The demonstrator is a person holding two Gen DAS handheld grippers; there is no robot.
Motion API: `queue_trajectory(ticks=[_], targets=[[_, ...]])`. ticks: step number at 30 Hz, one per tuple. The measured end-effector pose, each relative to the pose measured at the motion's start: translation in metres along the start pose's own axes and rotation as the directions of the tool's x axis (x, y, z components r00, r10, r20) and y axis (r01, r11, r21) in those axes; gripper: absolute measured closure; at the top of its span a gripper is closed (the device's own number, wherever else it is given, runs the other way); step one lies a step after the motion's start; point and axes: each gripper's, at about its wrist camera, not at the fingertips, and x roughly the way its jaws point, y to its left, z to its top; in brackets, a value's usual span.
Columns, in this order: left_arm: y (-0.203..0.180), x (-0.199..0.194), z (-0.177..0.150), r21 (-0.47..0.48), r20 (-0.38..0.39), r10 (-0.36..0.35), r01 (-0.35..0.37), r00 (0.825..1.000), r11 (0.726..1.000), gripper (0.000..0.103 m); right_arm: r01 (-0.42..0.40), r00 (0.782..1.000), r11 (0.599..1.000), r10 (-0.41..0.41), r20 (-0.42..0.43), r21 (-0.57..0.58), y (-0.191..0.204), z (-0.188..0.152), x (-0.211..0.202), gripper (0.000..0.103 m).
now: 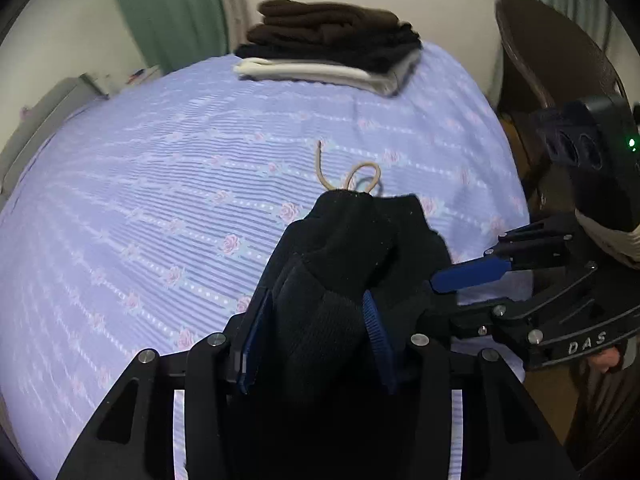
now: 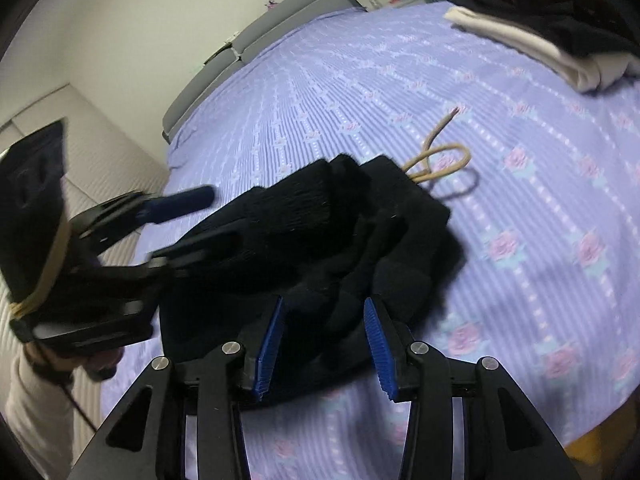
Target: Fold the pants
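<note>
Up close, the left gripper (image 1: 316, 336) has its blue pads (image 1: 256, 340) pinched onto a thick bunch of the black pants (image 1: 352, 248), while the right gripper (image 2: 324, 344) stands with its pads (image 2: 272, 340) spread, the dark cloth lying between them with no grip that can be made out. Those pants (image 2: 320, 240) sit crumpled near the bedspread's (image 1: 160, 184) near edge, a tan drawstring (image 1: 352, 172) looping out of the waistband toward the middle (its folds are too dark to trace). Farther off, a stack of folded clothes (image 1: 332, 44) rests at the far edge, partly cut off in the right wrist view.
</note>
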Motion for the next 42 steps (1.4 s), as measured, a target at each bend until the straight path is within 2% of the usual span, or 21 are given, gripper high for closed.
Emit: queue_trajectory(ticks=[2, 5, 7, 10, 12, 14, 18, 21, 23, 27, 29, 30, 31, 33, 36, 38, 39, 40, 42], targets=[[0.005, 0.007, 0.001, 0.005, -0.009, -0.022, 0.022, 1.0, 1.0, 0.058, 0.011, 1.0, 1.0, -0.011, -0.007, 0.017, 0.0, 0.001, 0.009, 0.06], [0.012, 0.019, 0.001, 0.003, -0.021, -0.019, 0.019, 1.0, 1.0, 0.064, 0.014, 1.0, 1.0, -0.015, 0.01, 0.01, 0.001, 0.002, 0.014, 0.063], [0.018, 0.026, -0.001, -0.016, -0.023, -0.023, 0.023, 0.999, 1.0, 0.066, 0.012, 1.0, 1.0, -0.012, 0.01, -0.008, 0.003, 0.001, 0.016, 0.075], [0.023, 0.026, -0.002, -0.046, -0.003, -0.047, 0.046, 0.999, 0.998, 0.067, -0.014, 1.0, 1.0, 0.014, 0.012, 0.002, -0.001, 0.001, 0.013, 0.082], [0.022, 0.025, -0.003, -0.04, -0.001, -0.034, 0.034, 0.999, 0.999, 0.068, -0.031, 0.999, 1.0, 0.031, 0.014, 0.006, -0.003, 0.001, 0.01, 0.085], [0.025, 0.027, -0.004, -0.059, -0.01, -0.032, 0.031, 0.999, 0.998, 0.069, -0.041, 0.999, 0.999, 0.042, 0.021, -0.016, 0.0, 0.0, 0.005, 0.093], [0.025, 0.028, 0.0, -0.1, -0.017, -0.054, 0.052, 0.998, 0.994, 0.069, -0.023, 0.999, 1.0, 0.024, 0.039, -0.018, 0.001, -0.007, 0.0, 0.094], [0.015, 0.032, 0.0, -0.065, -0.027, -0.046, 0.044, 0.999, 0.997, 0.068, -0.017, 0.999, 1.0, 0.016, 0.034, 0.021, -0.012, -0.017, -0.007, 0.095], [0.016, 0.042, -0.001, -0.078, -0.045, -0.044, 0.04, 0.998, 0.996, 0.068, 0.001, 1.0, 1.0, -0.002, 0.011, 0.024, -0.02, -0.023, -0.003, 0.095], [0.01, 0.039, 0.0, -0.067, -0.043, 0.01, -0.013, 0.999, 0.998, 0.068, 0.019, 1.0, 1.0, -0.019, -0.004, 0.002, -0.016, -0.02, 0.007, 0.095], [0.004, 0.029, 0.001, -0.049, -0.03, 0.047, -0.048, 0.998, 0.998, 0.066, 0.031, 1.0, 0.999, -0.031, 0.002, -0.036, -0.006, -0.015, 0.003, 0.092], [0.001, 0.025, 0.001, -0.045, -0.025, 0.065, -0.066, 0.998, 0.997, 0.064, 0.034, 0.999, 0.998, -0.034, 0.01, -0.051, -0.001, -0.013, 0.0, 0.085], [-0.001, 0.019, 0.001, -0.047, -0.021, 0.08, -0.081, 0.997, 0.996, 0.061, 0.052, 0.998, 0.997, -0.051, 0.026, -0.065, 0.003, -0.01, -0.004, 0.068], [-0.004, 0.006, -0.002, -0.067, -0.01, 0.102, -0.102, 0.995, 0.992, 0.057, 0.093, 0.993, 0.992, -0.086, 0.075, -0.089, 0.01, -0.005, -0.016, 0.049], [-0.014, -0.021, -0.011, -0.113, 0.028, 0.157, -0.153, 0.987, 0.982, 0.049, 0.156, 0.981, 0.977, -0.137, 0.134, -0.143, 0.022, -0.003, -0.036, 0.047], [-0.023, -0.045, -0.021, -0.164, 0.058, 0.218, -0.206, 0.974, 0.965, 0.042, 0.212, 0.967, 0.959, -0.177, 0.185, -0.188, 0.033, -0.005, -0.053, 0.047], [-0.028, -0.059, -0.027, -0.201, 0.068, 0.257, -0.239, 0.964, 0.95, 0.036, 0.239, 0.958, 0.948, -0.195, 0.209, -0.212, 0.038, -0.007, -0.061, 0.044], [-0.031, -0.069, -0.033, -0.235, 0.072, 0.287, -0.263, 0.955, 0.936, 0.033, 0.265, 0.949, 0.935, -0.21, 0.233, -0.237, 0.044, -0.01, -0.069, 0.036], [-0.039, -0.092, -0.047, -0.316, 0.087, 0.334, -0.292, 0.938, 0.903, 0.029, 0.293, 0.936, 0.917, -0.219, 0.274, -0.271, 0.054, -0.015, -0.083, 0.027]])
